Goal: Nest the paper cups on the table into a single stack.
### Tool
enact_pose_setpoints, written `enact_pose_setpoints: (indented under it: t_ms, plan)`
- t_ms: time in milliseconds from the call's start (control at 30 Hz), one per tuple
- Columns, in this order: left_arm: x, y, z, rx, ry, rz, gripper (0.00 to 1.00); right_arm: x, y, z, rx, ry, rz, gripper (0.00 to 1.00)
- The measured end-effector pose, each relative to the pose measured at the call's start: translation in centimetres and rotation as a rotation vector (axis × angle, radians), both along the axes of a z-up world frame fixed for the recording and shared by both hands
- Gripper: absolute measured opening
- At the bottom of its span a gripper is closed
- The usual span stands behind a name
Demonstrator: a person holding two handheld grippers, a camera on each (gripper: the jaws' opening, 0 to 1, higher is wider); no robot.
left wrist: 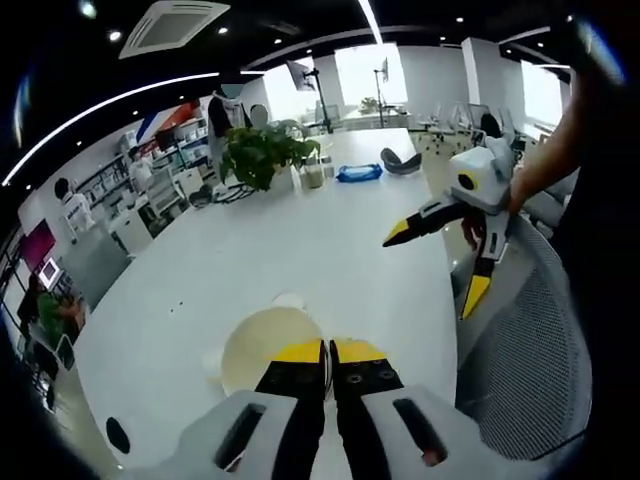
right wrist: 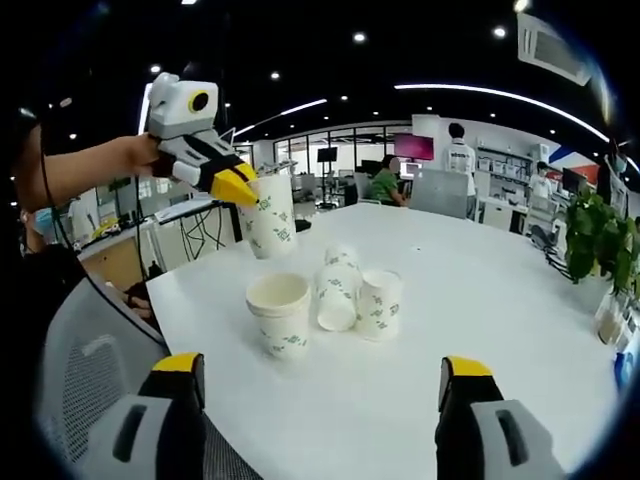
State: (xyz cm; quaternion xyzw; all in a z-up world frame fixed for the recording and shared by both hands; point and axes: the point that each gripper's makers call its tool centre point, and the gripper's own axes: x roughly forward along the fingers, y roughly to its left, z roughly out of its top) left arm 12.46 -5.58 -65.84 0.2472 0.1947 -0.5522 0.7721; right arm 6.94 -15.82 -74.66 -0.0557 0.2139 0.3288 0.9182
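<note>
In the right gripper view, a short nested stack of paper cups (right wrist: 278,315) stands upright near the white table's (right wrist: 490,290) front edge. Beside it one cup (right wrist: 337,292) lies tipped, and another (right wrist: 379,303) stands upside down. My left gripper (right wrist: 238,186) hangs above and left of them, shut on the rim of a green-patterned paper cup (right wrist: 270,216) held in the air. My right gripper (right wrist: 322,368) is wide open, level with the table edge and short of the cups. In the left gripper view, my left gripper (left wrist: 327,352) pinches the cup's rim (left wrist: 262,345), and my right gripper (left wrist: 435,268) is open at the right.
A grey mesh chair (right wrist: 85,385) sits at the table's near edge, also the chair (left wrist: 535,350). A potted plant (left wrist: 262,150) and a blue item (left wrist: 358,172) stand at the table's far end; the plant (right wrist: 595,240). People sit and stand at desks behind.
</note>
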Motion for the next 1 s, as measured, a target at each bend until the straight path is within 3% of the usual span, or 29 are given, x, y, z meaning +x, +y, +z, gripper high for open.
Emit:
enact_pose_setpoints:
  t_ms: [600, 1000]
  plan:
    - [-1.7, -1.6, -2.8, 0.044, 0.02, -0.068, 0.0, 0.0, 0.0, 0.0, 0.004, 0.004, -0.001, 0.98]
    - [-2.7, -2.3, -6.0, 0.122, 0.015, -0.123, 0.0, -0.1, 0.1, -0.2, -0.001, 0.012, 0.006, 0.97]
